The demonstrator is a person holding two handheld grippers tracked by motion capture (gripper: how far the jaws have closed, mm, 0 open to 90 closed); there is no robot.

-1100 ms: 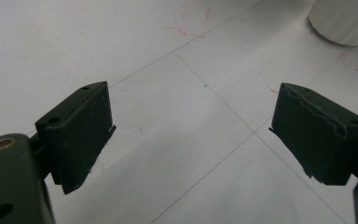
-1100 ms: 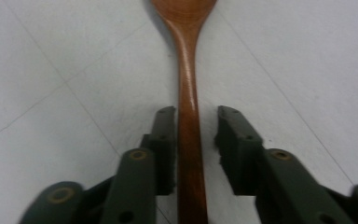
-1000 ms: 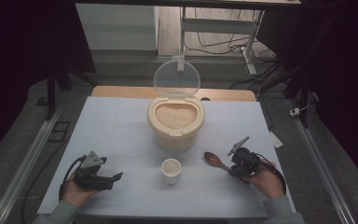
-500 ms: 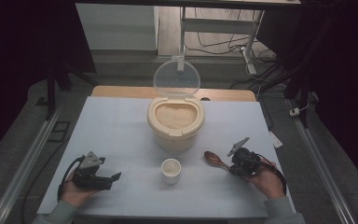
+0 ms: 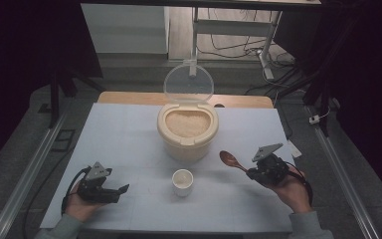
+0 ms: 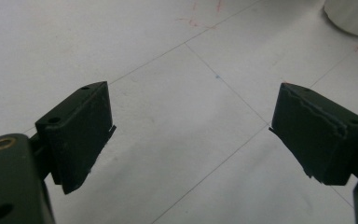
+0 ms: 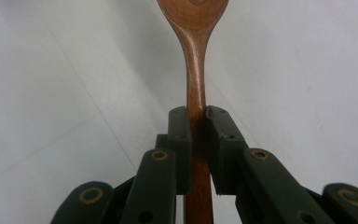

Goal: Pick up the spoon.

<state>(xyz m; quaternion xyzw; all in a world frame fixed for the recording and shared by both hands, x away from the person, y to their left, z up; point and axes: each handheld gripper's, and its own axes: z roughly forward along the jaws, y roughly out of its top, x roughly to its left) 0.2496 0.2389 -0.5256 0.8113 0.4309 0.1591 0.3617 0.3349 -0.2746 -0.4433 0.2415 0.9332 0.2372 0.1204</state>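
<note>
Right gripper (image 5: 249, 173) level, gripping spoon (image 5: 227, 159)

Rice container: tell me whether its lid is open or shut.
Open: the rice container's clear lid stands upright behind it, rice exposed.

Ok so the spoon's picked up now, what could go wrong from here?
The right gripper pinches the wooden spoon on its thin handle, so the spoon could twist or slip once loaded. The rice container is full nearly to the rim, so a deep scoop may spill grains onto the table. The small cup is narrow and nothing steadies it, since the left gripper sits open, apart from it; a bump could tip it.
</note>
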